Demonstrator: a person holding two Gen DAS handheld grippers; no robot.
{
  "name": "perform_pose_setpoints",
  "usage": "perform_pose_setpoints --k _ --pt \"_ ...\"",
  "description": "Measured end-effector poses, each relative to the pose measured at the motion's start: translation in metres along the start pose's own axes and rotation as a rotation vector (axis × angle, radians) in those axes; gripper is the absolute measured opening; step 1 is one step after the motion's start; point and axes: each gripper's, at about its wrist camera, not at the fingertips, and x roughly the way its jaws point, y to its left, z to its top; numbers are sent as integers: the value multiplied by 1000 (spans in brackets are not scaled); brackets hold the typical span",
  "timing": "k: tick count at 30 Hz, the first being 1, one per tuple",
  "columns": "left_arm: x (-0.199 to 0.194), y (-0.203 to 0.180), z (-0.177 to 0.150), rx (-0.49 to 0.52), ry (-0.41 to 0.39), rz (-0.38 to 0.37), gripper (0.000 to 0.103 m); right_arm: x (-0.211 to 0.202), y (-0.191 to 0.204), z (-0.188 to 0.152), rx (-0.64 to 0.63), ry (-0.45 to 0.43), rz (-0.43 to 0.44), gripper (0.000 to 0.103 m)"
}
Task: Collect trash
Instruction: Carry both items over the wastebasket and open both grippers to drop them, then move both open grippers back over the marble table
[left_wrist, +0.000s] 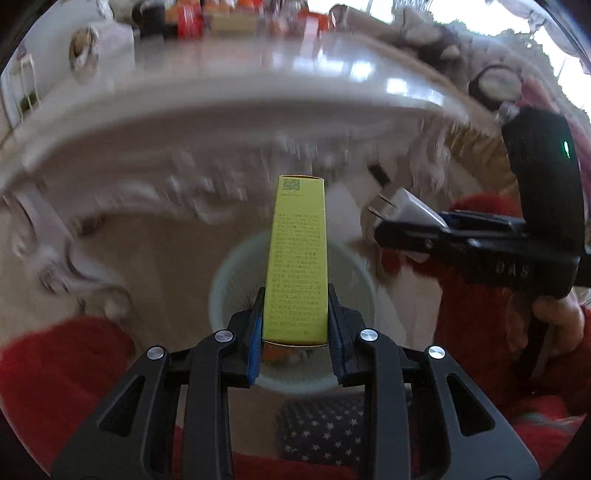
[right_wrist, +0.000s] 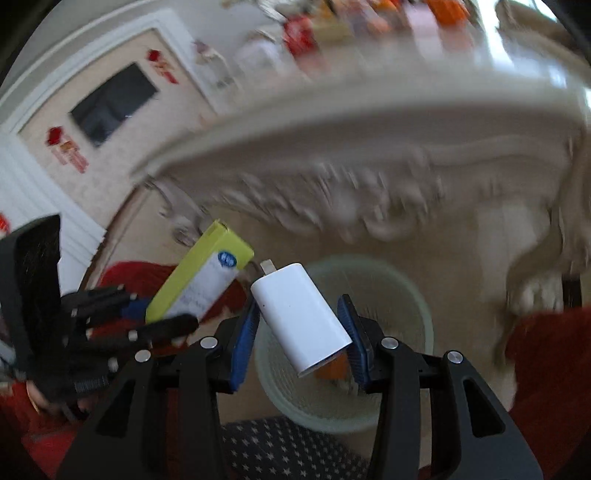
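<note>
Left claw (left_wrist: 295, 317) clenched on box (left_wrist: 297, 258), long axis pointing forward, straight over bin (left_wrist: 229, 280). Right claw (right_wrist: 301, 332) gripping charger (right_wrist: 301, 317), tilted, also above bin (right_wrist: 406, 295). Both equally near; next, probably release.

Box (left_wrist: 297, 258): yellow-green with dark fine print; one face white with a blue round logo. Charger (right_wrist: 301, 319): plain white. Bin (right_wrist: 413, 314): pale green, ribbed. Gripper pads (right_wrist: 244, 341): blue, on black frames. Sleeves (left_wrist: 55, 365): red. Fabric (left_wrist: 321, 428): dark navy, white stars.
</note>
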Motion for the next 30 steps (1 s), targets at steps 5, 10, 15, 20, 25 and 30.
perform_pose_setpoints --k 5,10,15,20,25,30 --pt "65 -3 -13 9 108 37 29 40 -26 -27 73 109 -85 42" --pt "109 9 -14 -43 197 63 44 51 -32 -30 76 137 -108 49" --pt "125 24 -24 -95 221 98 86 56 -38 -33 91 136 -120 74" --pt "132 32 -29 -138 240 84 86 62 -47 -38 151 174 -49 74" --pt "130 27 -31 -129 234 75 86 64 -39 -41 138 198 -12 74" --pt "114 22 -29 -122 191 85 86 53 -28 -41 109 173 14 74"
